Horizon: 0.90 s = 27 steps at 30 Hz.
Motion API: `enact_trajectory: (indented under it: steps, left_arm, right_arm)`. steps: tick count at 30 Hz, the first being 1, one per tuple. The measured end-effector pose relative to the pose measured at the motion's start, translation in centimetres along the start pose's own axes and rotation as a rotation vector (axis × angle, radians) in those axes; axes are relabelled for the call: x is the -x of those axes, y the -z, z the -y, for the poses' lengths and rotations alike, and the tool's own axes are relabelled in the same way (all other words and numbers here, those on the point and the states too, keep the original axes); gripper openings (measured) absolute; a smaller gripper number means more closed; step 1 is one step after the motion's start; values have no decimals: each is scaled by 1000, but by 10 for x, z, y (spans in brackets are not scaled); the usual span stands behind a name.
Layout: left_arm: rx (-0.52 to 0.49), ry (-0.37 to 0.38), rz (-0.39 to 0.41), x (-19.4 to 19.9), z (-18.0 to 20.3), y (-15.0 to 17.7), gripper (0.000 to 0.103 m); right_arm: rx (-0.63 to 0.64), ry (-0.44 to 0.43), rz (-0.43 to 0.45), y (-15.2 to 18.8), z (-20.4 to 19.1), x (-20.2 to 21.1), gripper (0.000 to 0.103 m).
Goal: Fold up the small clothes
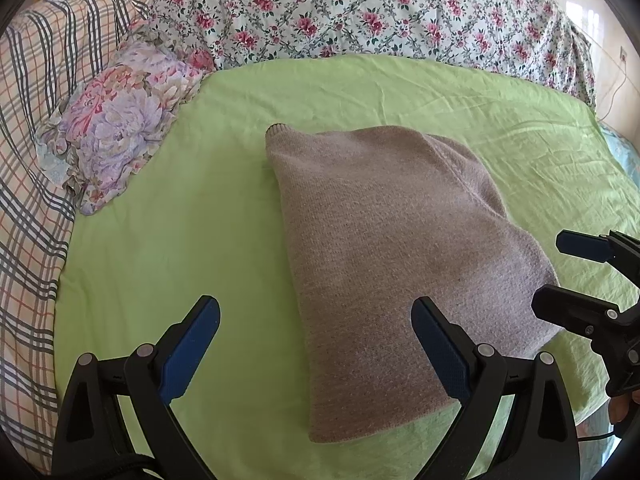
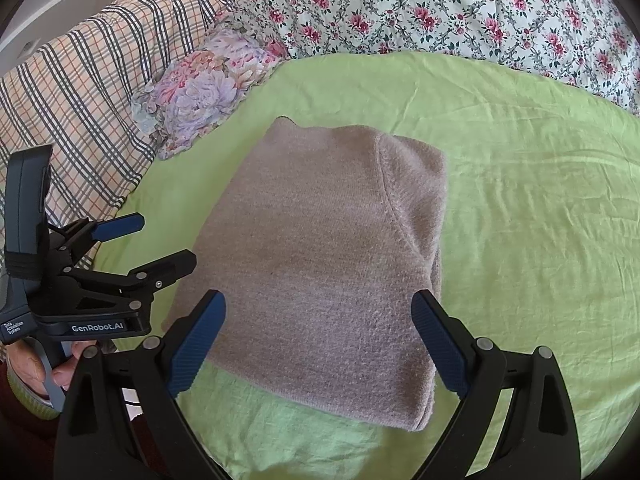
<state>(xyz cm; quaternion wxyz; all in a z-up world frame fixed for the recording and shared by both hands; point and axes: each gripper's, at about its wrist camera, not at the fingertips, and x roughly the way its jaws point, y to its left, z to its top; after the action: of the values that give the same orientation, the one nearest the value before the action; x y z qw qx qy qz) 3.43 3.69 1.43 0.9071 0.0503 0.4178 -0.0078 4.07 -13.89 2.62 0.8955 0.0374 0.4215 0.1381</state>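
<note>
**A:** Where's the garment, and are you holding it?

**B:** No. My left gripper has its fingers spread wide with nothing between them, and my right gripper is released the same way. The knit sweater lies as a compact folded bundle in the middle of the green sheet, its near edge just in front of both my grippers.

**A:** So which step is this?

**B:** I'd judge the folding of this piece is nearly or fully done. It sits as a tidy block, and one ribbed corner pokes out at the far left of the sweater. If anything is left, it's a last tuck or pressing it flat, which means coming down gently so the layers don't slide apart.

**A:** Room to work?

**B:** Plenty to the right of the sweater, where the sheet is bare. Left of it there's less: the floral pillow sits near its far left corner, with the plaid quilt beyond. The flowered duvet lies behind the sweater, well apart.
</note>
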Motion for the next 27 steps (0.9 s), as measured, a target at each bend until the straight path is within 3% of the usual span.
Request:
enact_trajectory:
  steps: [27]
  left_arm:
    - [0,28,8,-5,4,-10,97]
  right_arm:
    - [1,-9,3,-7,12,2,94]
